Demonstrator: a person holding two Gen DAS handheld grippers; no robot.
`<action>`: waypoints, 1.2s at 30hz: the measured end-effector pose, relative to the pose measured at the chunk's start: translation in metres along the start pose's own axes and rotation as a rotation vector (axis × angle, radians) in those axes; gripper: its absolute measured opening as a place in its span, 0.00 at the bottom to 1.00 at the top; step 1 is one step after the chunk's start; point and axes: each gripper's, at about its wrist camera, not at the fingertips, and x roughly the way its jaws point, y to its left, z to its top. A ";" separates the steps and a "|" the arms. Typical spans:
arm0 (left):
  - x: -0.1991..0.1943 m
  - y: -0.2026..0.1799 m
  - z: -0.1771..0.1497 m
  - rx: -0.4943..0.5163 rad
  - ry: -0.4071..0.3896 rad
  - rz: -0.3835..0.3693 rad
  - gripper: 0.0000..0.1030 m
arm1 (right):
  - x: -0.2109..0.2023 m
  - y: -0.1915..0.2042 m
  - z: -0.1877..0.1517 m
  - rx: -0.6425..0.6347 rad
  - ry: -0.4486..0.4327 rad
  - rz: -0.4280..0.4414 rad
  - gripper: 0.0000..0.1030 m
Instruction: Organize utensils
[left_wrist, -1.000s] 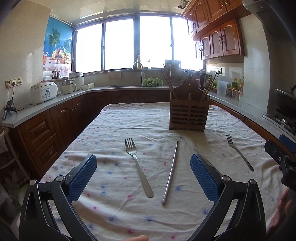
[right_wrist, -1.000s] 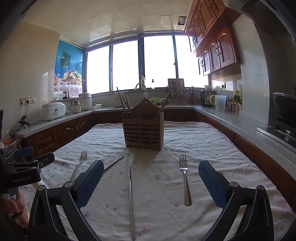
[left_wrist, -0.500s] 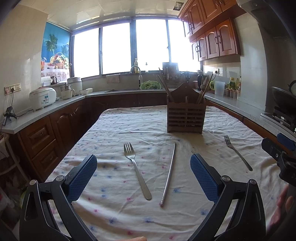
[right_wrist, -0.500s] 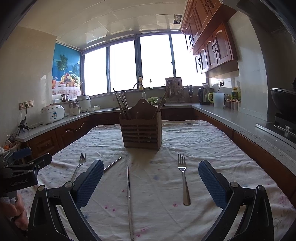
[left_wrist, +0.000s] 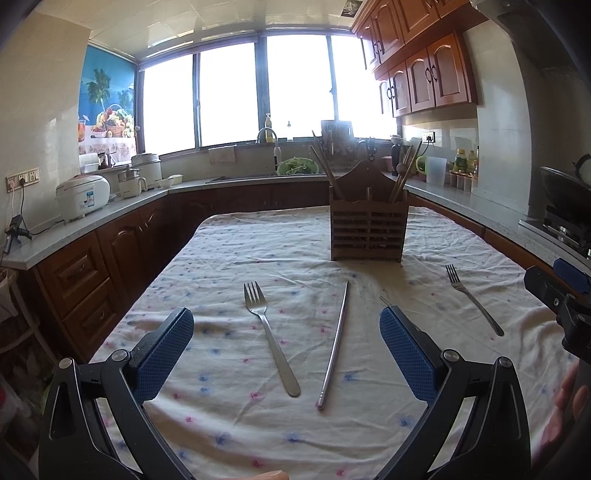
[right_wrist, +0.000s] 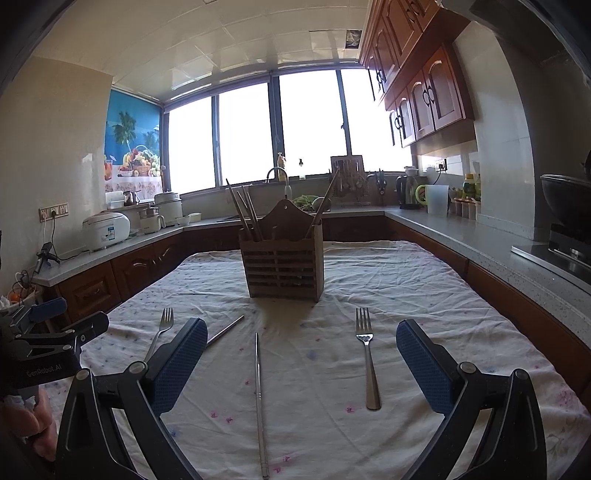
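Both grippers hover above the table, jaws spread wide, nothing held. Left gripper (left_wrist: 286, 349) looks over a fork (left_wrist: 271, 341) and a metal chopstick (left_wrist: 334, 347) lying side by side, apart, on the floral tablecloth (left_wrist: 229, 258). Right gripper (right_wrist: 301, 360) has a second chopstick (right_wrist: 259, 398) and a second fork (right_wrist: 367, 360) between its blue pads (right_wrist: 421, 365). Wooden utensil holder (right_wrist: 282, 264) stands upright further back, mid-table, with wooden chopsticks (right_wrist: 243, 212) sticking out. Utensils on the cloth total 2 forks and 2 chopsticks, none touching the holder.
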 end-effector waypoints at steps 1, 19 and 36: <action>0.000 0.000 0.000 0.001 -0.001 -0.003 1.00 | 0.000 0.000 0.000 0.001 0.000 0.001 1.00; -0.006 -0.001 0.001 0.013 -0.020 -0.011 1.00 | -0.003 -0.001 0.001 0.000 -0.012 0.000 1.00; -0.005 -0.001 0.001 0.012 -0.012 -0.019 1.00 | -0.004 -0.001 0.003 0.002 -0.018 0.001 1.00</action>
